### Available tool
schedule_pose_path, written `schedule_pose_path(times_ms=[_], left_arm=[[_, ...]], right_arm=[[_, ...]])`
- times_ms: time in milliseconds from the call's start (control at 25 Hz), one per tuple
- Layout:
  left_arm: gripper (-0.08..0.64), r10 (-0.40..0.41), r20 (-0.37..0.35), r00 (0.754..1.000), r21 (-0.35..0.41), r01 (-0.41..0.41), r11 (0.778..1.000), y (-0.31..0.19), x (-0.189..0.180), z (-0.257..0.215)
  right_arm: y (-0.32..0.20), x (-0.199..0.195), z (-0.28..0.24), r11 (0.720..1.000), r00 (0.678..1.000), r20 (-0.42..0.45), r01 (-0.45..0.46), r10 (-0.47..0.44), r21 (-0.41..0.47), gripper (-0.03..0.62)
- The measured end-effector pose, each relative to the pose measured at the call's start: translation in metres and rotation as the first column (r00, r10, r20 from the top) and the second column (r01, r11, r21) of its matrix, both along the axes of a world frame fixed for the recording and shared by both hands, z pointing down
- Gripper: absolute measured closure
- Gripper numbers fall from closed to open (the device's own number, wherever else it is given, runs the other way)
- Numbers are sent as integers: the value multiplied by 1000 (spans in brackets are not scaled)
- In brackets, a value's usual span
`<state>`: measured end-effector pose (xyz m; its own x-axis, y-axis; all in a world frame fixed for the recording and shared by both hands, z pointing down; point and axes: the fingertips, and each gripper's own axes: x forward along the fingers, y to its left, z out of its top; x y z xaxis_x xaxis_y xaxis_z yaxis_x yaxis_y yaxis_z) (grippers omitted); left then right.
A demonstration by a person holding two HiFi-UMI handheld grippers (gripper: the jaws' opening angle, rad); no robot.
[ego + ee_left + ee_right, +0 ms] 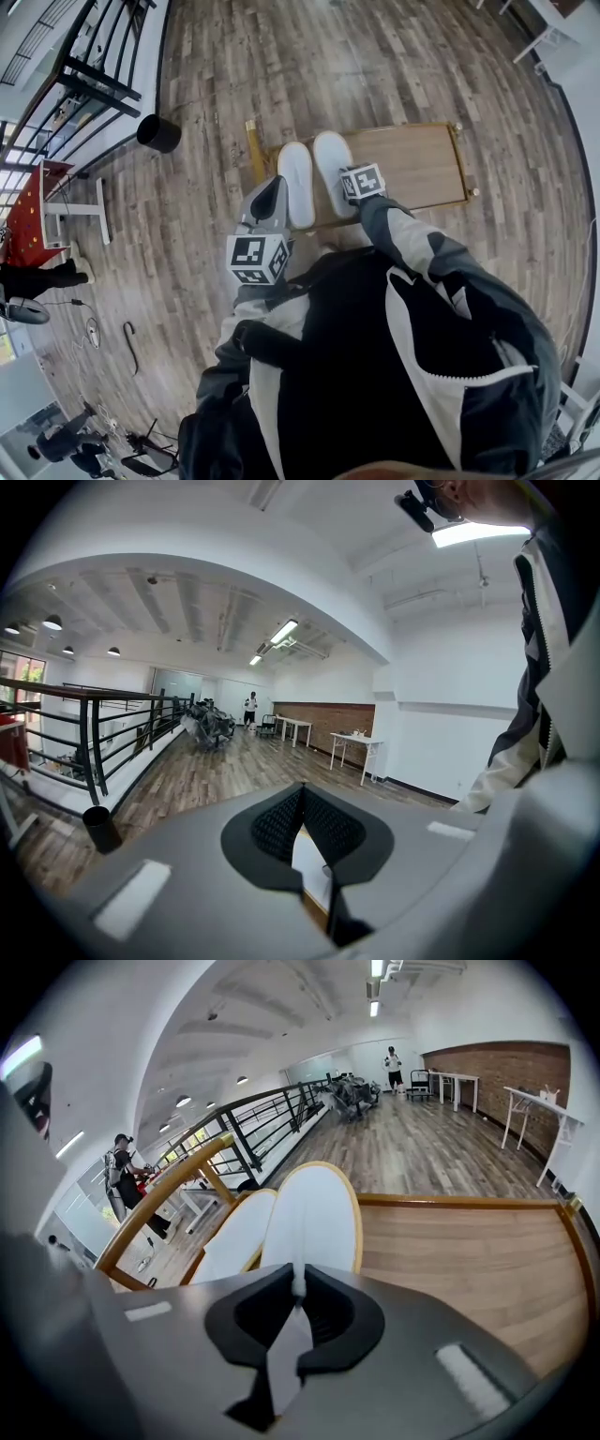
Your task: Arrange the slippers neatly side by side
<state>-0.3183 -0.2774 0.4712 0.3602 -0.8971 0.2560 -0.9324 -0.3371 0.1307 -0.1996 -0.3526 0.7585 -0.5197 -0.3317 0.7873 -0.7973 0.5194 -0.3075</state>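
Two white slippers lie just beside each other on the wooden table (422, 164), toes pointing away from the person and long axes nearly parallel. The heel edge of the right slipper (333, 161) is clamped between the fingers (333, 1316) of the right gripper (298, 1290), so its sole runs straight ahead. The left gripper (301, 794) is closed on nothing, above the heel of the left slipper (295, 183). Any last squaring is judged best done from the right.

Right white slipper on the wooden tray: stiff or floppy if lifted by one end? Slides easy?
Probably light and floppy: the right slipper looks thin and flat, cloth-like, so it may sag from one end. Likely slides easily on the smooth wooden tray; its raised rim should stop it.
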Motion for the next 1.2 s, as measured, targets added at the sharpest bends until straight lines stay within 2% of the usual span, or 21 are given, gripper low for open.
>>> schedule_pose_path(times_ms=[160, 480, 560, 640, 720, 840, 960, 1080, 1200], left_arm=[[549, 12, 10, 1000, -5, -12, 1000, -1, -2, 0], [549, 9, 25, 1000, -17, -9, 1000, 6, -5, 3], [549, 6, 29, 1000, -18, -6, 1000, 7, -4, 4], [549, 5, 31, 1000, -22, -4, 1000, 8, -5, 5], [549, 1, 32, 999, -25, 0, 1000, 8, -8, 4], [548, -6, 32, 999, -25, 6, 1000, 9, -9, 4], [549, -1, 30, 1000, -21, 1, 1000, 10, -6, 5], [549, 4, 20, 1000, -16, -4, 1000, 7, -3, 7], [549, 14, -2, 1000, -3, -14, 1000, 0, 3, 7]], right_arm=[[-11, -1, 13, 999, 1000, -18, -20, 20, -36, 568], [-11, -13, 30, 996, 995, -73, 57, -62, -68, 566], [-9, -18, 32, 994, 995, -58, 80, -84, -76, 553], [-5, -25, 33, 990, 993, -38, 106, -109, -92, 495], [-2, -33, 32, 986, 990, -24, 133, -136, -105, 404], [1, -38, 31, 983, 988, -17, 150, -152, -102, 355], [3, -39, 28, 984, 988, -11, 151, -153, -94, 344], [2, -38, 17, 989, 993, 36, 119, -117, -87, 345], [-4, -34, -15, 993, 989, 97, 116, -114, -22, 374]])
